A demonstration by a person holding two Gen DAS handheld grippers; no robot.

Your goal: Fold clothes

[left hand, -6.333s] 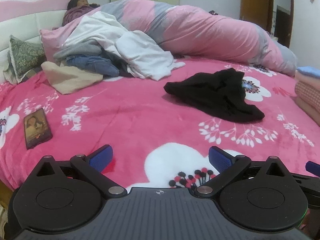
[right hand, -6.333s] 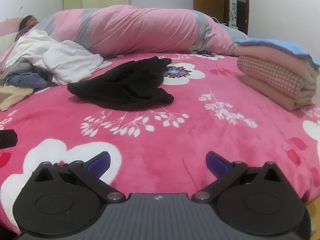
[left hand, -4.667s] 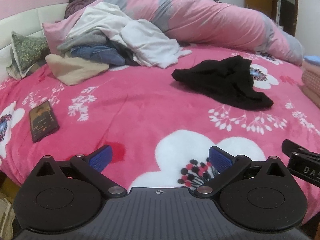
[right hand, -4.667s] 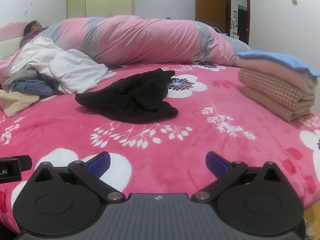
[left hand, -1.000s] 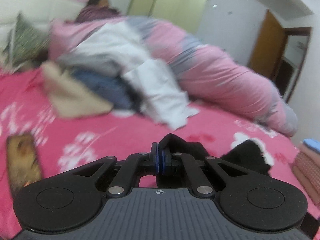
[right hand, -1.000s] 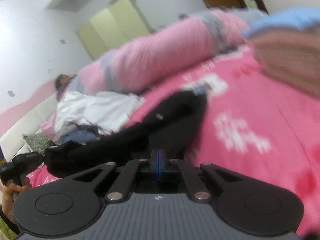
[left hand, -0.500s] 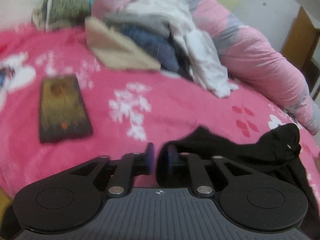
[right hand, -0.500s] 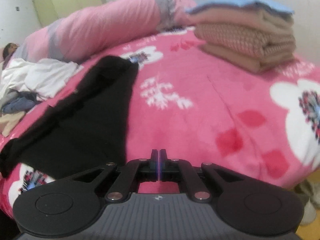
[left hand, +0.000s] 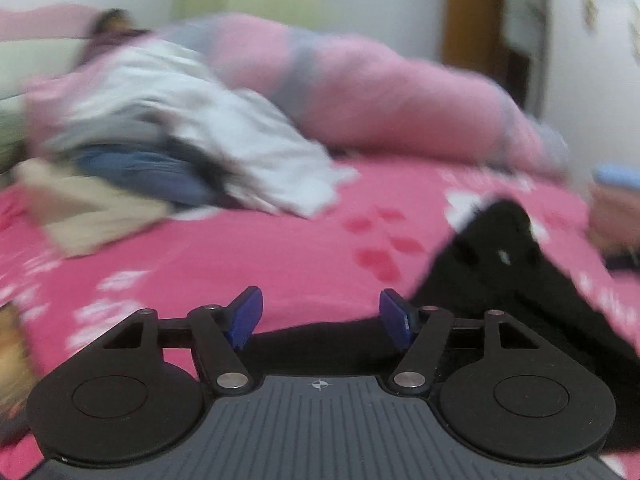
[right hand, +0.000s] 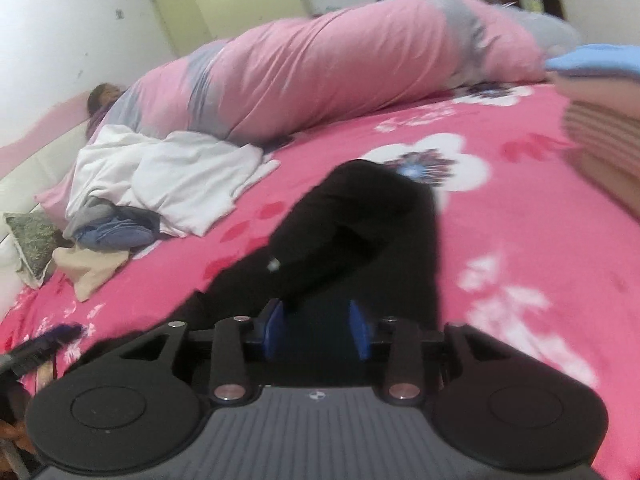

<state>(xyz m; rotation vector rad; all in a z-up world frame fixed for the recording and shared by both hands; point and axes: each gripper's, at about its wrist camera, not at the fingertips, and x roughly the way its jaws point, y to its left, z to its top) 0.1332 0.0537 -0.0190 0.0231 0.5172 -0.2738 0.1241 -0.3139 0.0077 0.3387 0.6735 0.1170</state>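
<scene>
Left gripper point(left hand: 320, 318) jaws spread wide, nothing between them, at near edge of bed point(left hand: 280, 256). Right gripper point(right hand: 316, 330) jaws parted over black garment point(right hand: 352, 220), fabric between pads; contact unclear. Garment lies spread toward bed's near edge. Unfolded clothes pile point(right hand: 160, 184) toward headboard; folded stack point(right hand: 604, 132) at right edge.

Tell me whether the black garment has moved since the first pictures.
Yes. The black garment now stretches from the white flower toward the tools, pulled nearer and flatter.

No legible text, label, brand, number or sign anywhere in view.
</scene>
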